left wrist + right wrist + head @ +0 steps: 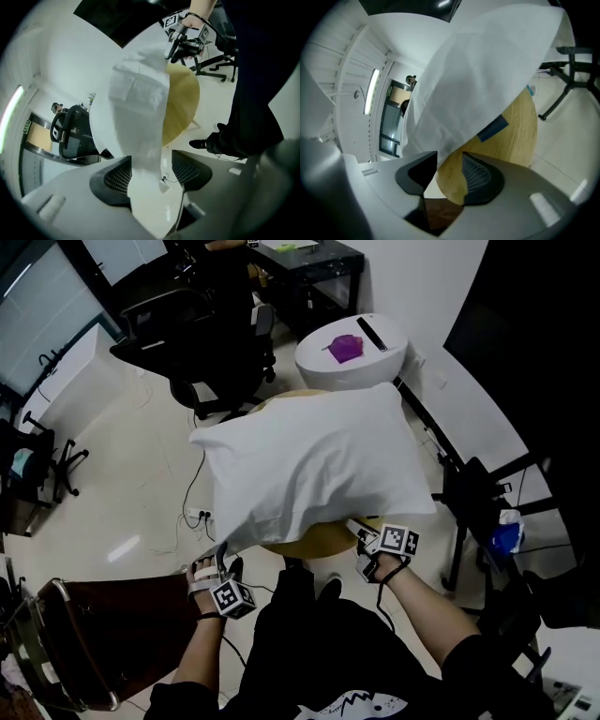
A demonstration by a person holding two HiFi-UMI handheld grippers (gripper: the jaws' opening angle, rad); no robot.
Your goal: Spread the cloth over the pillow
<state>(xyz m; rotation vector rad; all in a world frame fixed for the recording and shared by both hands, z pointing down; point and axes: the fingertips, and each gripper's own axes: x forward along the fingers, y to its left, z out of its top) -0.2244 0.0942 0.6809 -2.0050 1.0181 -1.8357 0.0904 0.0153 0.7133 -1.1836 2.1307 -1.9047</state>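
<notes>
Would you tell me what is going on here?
A person with a tool in each hand is handling a white cloth draped over a puffy shape, presumably the pillow, on a round wooden table. The left tool and right tool sit at its near edge, jaws open; cloth runs between the left pair.

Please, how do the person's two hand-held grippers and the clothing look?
The left hand-held gripper and the right hand-held gripper each carry a cube with black-and-white square markers. Their bodies are light grey, their jaws dark with mesh-patterned pads. The person wears a black top with a white print.
</notes>
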